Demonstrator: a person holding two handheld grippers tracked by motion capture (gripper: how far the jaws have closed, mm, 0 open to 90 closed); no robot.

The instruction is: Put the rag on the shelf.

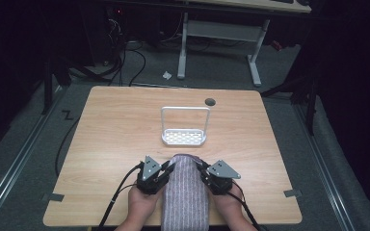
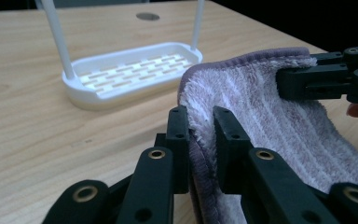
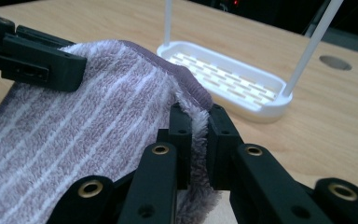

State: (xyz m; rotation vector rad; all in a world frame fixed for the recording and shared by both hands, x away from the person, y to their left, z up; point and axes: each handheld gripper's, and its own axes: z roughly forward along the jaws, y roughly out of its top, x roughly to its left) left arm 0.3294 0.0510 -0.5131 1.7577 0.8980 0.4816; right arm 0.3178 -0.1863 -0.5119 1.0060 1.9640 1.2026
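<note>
Since no task's given, progress is a guess: left gripper & right gripper each pinch a far corner of the purple striped terry towel, just short of the white slotted plastic rack; draping it looks undone.

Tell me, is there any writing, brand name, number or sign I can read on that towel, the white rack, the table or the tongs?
None: no readable text anywhere.
Towel: stripes, no label showing.
White rack: plain slotted base.
Table: bare wood grain.
Left tongs and right tongs: unmarked black parts and grey plates.
</note>
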